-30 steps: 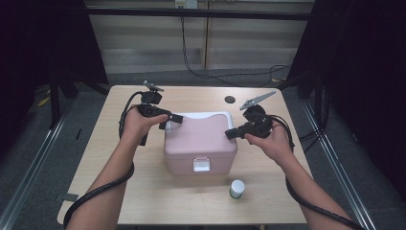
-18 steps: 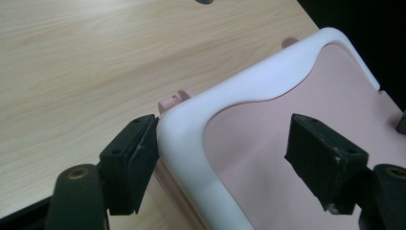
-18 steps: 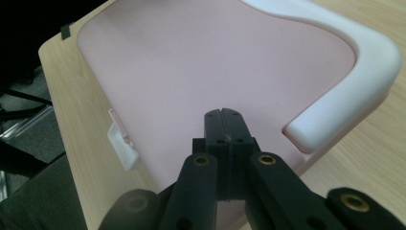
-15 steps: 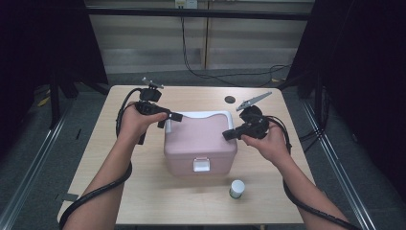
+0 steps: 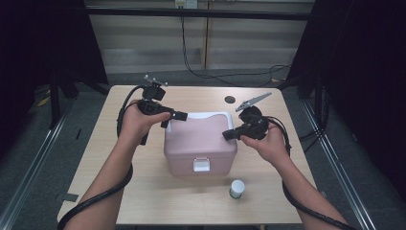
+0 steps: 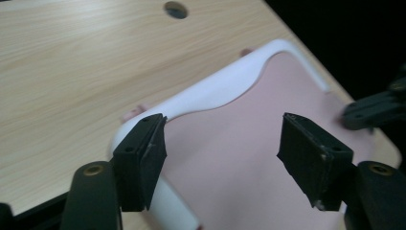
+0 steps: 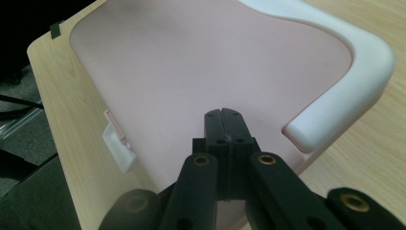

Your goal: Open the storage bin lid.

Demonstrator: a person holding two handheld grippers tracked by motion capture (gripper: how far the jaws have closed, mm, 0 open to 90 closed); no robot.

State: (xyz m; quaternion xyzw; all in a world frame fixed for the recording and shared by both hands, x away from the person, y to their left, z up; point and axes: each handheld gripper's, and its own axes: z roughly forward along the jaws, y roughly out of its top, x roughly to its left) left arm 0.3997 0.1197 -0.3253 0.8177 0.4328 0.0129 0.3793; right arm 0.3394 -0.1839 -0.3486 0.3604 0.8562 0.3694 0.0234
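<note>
A pink box (image 5: 198, 139) with a white handle (image 5: 210, 116) along its far edge and a white latch (image 5: 201, 165) on its front stands mid-table. My left gripper (image 5: 179, 116) hovers open over the box's far left corner. In the left gripper view the left gripper (image 6: 222, 127) frames the pink lid (image 6: 239, 158) and the handle's bend (image 6: 210, 91). My right gripper (image 5: 227, 135) points at the lid's right edge. In the right gripper view the right gripper (image 7: 223, 116) is shut on nothing just above the lid (image 7: 191, 72); whether it touches is unclear.
A small jar with a white cap (image 5: 236, 188) stands near the table's front edge, right of the latch. A round hole (image 5: 230, 99) sits in the tabletop behind the box. Bare wood (image 5: 143, 191) lies front left. The floor drops away around the table.
The right hand has shifted slightly left, toward the box. The left gripper has barely moved. The box is where it was.
</note>
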